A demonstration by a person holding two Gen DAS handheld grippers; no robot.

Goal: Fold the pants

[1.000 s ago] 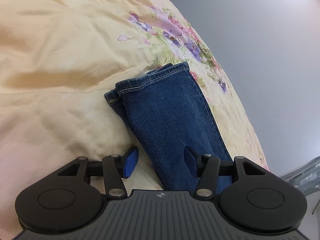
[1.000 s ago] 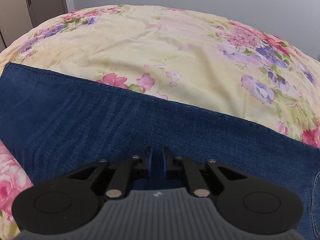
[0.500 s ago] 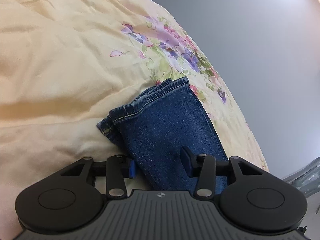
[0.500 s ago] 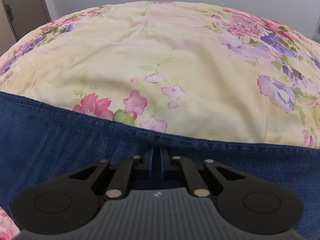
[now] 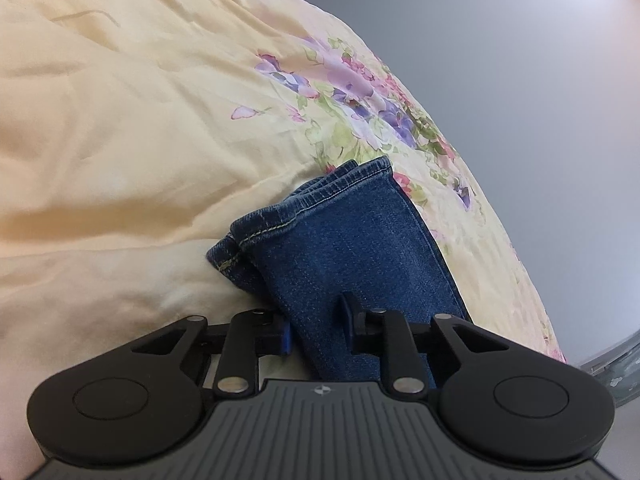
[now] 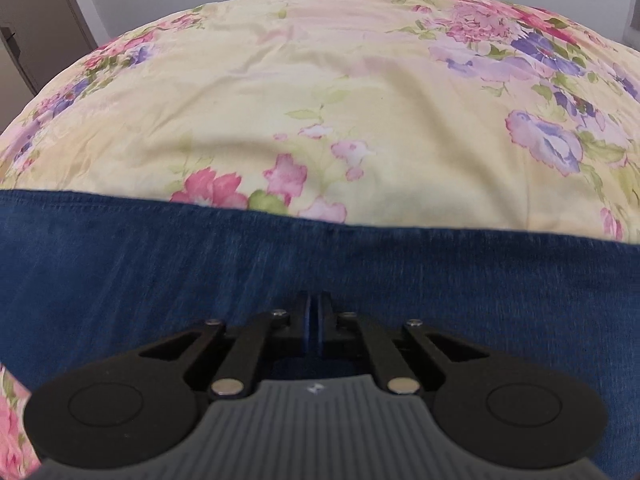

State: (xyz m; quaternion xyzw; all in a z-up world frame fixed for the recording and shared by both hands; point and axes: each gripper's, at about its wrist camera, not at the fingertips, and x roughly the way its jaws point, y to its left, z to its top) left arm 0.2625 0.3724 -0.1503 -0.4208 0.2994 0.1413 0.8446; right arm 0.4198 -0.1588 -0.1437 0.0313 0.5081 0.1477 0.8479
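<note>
Blue denim pants (image 5: pixel 360 248) lie on a floral bedspread (image 5: pixel 120 140). In the left wrist view the two stacked leg hems (image 5: pixel 304 204) point away from me. My left gripper (image 5: pixel 316 326) straddles the near part of that leg and its jaws are closing. The denim lies flat between the pads, not pinched. In the right wrist view a wide band of the pants (image 6: pixel 160 272) runs across the frame. My right gripper (image 6: pixel 314 312) is shut, its tips down against the denim. No fabric shows between its pads.
The yellow bedspread (image 6: pixel 320 100) with pink and purple flowers stretches beyond the pants. A grey wall (image 5: pixel 520 80) stands past the bed's right edge, with a grey object (image 5: pixel 612 364) low at the right. A door (image 6: pixel 28 20) shows at the far left.
The left jaws have narrowed around the trouser leg, and the hem now sits closer in view. The right jaws have closed their last small gap, and the right view has shifted over the denim.
</note>
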